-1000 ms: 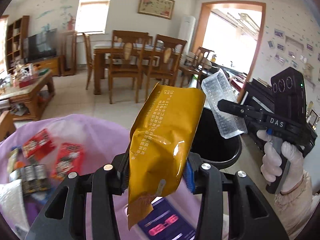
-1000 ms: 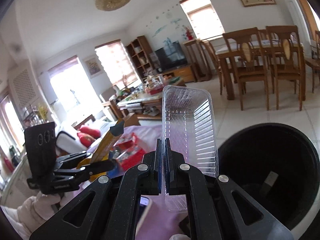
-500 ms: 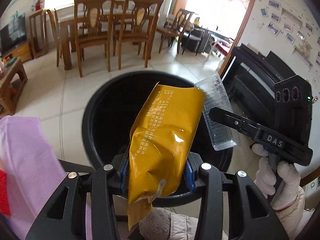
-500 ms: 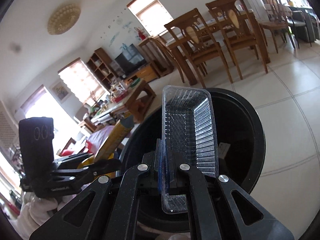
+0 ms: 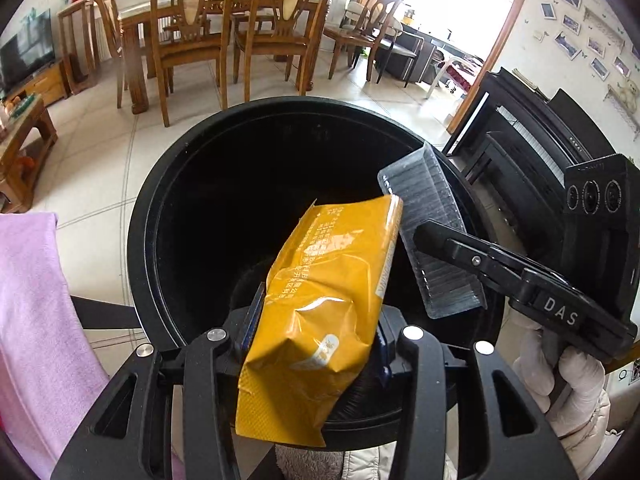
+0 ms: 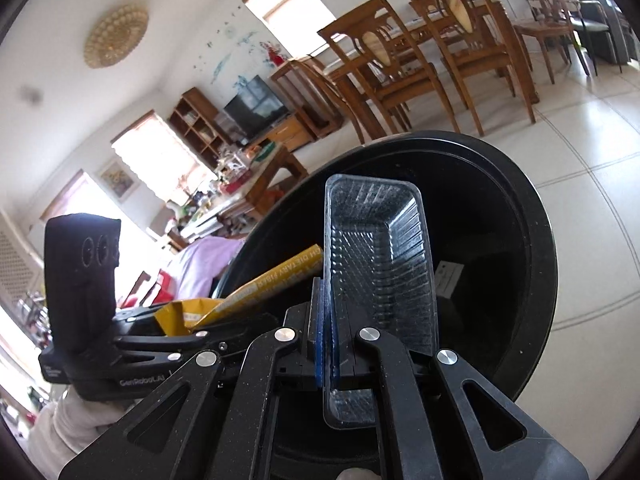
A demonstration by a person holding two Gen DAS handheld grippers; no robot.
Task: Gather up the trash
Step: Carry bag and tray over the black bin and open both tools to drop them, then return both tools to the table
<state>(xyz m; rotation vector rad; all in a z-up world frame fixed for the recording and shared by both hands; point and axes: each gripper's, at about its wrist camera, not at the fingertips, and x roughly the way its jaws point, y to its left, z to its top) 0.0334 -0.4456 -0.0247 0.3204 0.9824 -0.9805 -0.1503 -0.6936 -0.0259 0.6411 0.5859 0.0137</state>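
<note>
Right up close, the left gripper (image 5: 316,344) is clamped on the yellow snack bag (image 5: 320,304), its jaws pinching the crumpled lower half while the top leans out over the bin. Beside it, the right gripper (image 6: 328,344) is squeezed tight on one wall of the clear plastic tray (image 6: 376,264), which stands on end with its open face showing. Both pieces hang directly above the mouth of the black trash bin (image 5: 168,184), neither one released yet! Down inside, a white label or slip (image 6: 448,278) lies at the bottom; what else is in there is too dark to tell. Off to the side, the purple cloth (image 5: 36,304) shows, with red wrappers (image 6: 162,280) lying on it, so judging by that, more collecting remains after these two drop.
</note>
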